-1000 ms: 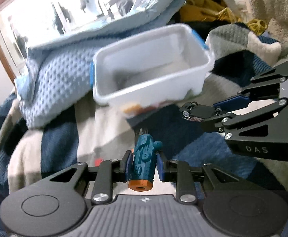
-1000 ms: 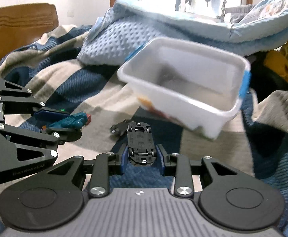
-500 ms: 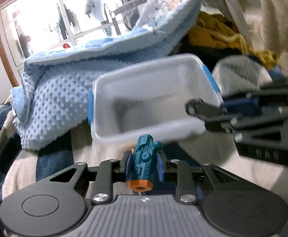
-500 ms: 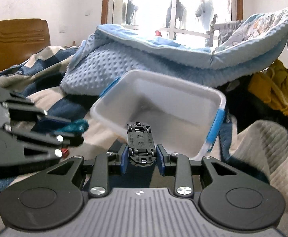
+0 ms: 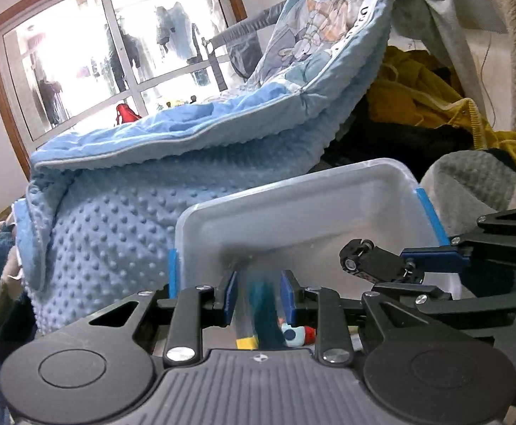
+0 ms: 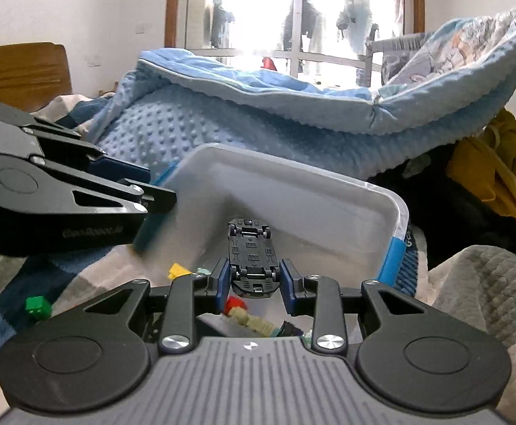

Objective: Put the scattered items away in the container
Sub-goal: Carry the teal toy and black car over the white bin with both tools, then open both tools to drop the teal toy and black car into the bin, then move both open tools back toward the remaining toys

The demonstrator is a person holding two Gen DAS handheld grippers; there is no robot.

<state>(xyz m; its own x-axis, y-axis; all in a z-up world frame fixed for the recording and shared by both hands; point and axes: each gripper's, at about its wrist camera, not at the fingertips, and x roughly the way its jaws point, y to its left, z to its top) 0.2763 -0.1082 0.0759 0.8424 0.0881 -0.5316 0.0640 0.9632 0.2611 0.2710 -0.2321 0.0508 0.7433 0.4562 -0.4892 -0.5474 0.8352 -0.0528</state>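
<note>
A white plastic bin (image 5: 293,209) with blue side clips sits on the bed, also in the right wrist view (image 6: 293,184). My left gripper (image 5: 259,292) is over the bin with its jaws apart; a blurred teal toy (image 5: 263,311) is dropping between them. My right gripper (image 6: 254,276) is shut on a black toy car (image 6: 252,255), held belly-up over the bin; it shows in the left wrist view (image 5: 378,264) too. Several small toys lie in the bin (image 6: 249,318).
A light blue dotted blanket (image 5: 116,219) is heaped behind the bin. Yellow clothing (image 6: 495,177) lies to the right. A green block (image 6: 38,308) and a yellow block (image 6: 177,270) lie on the checked bed cover left of the bin.
Both grippers moved forward over the bin. My left gripper opened and let go of the teal toy, which now falls. The right gripper still holds the car.
</note>
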